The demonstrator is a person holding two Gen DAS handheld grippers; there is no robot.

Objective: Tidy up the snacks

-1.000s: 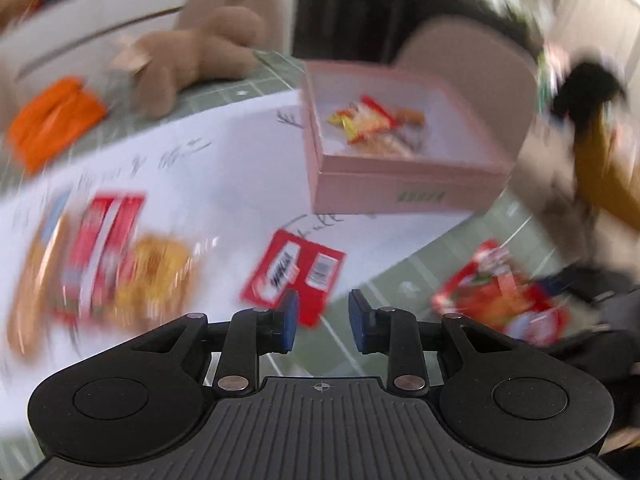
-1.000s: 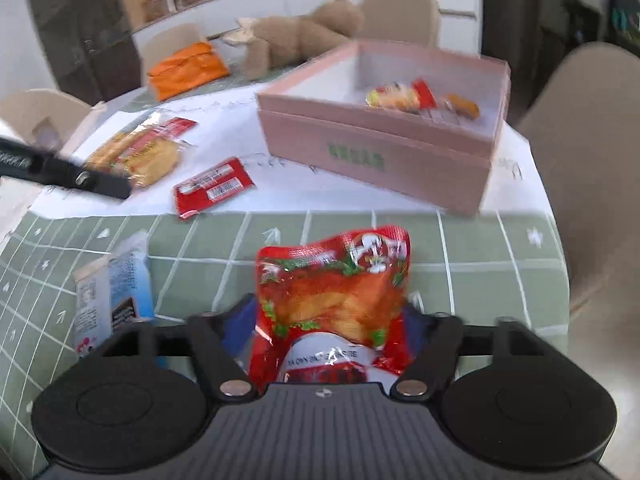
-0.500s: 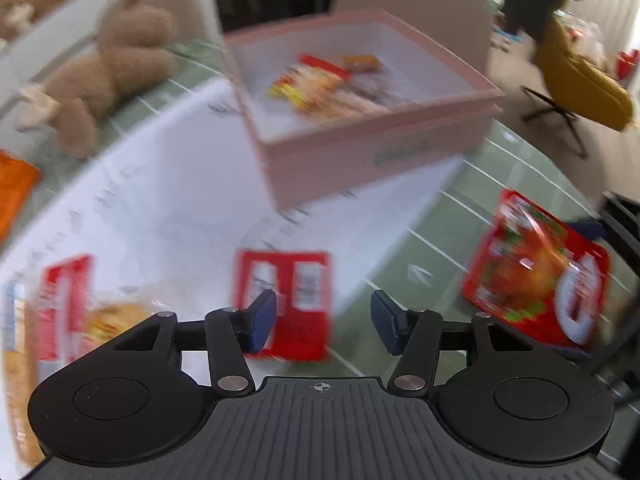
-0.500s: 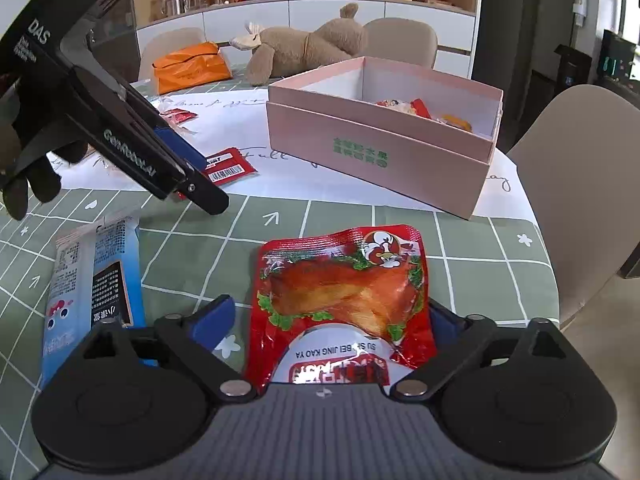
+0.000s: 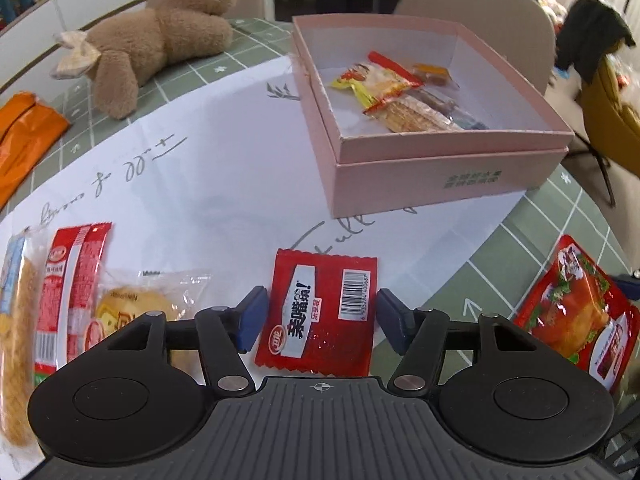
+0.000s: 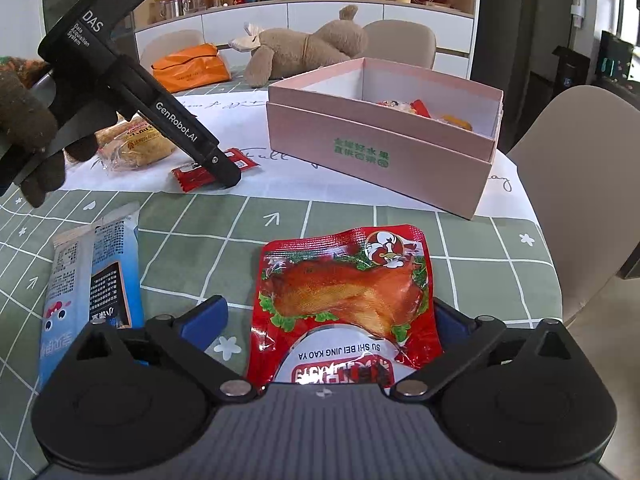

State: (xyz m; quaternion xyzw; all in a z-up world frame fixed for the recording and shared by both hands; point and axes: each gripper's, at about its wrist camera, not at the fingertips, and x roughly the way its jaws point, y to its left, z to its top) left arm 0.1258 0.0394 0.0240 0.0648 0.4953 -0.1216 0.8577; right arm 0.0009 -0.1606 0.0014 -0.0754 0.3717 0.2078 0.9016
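Grasping is the step now: left gripper [image 5: 318, 316] jaws are opening around the small red packet [image 5: 318, 312], right gripper [image 6: 330, 316] jaws opening around the chicken pouch [image 6: 344, 300], both packs lying before the pink box [image 5: 440, 168]. Next, each must close and lift.

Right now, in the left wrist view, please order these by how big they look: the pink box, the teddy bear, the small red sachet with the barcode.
1. pink box, largest.
2. teddy bear.
3. small red sachet, smallest, though it lies nearest the camera, so its true size is surely smallest too.
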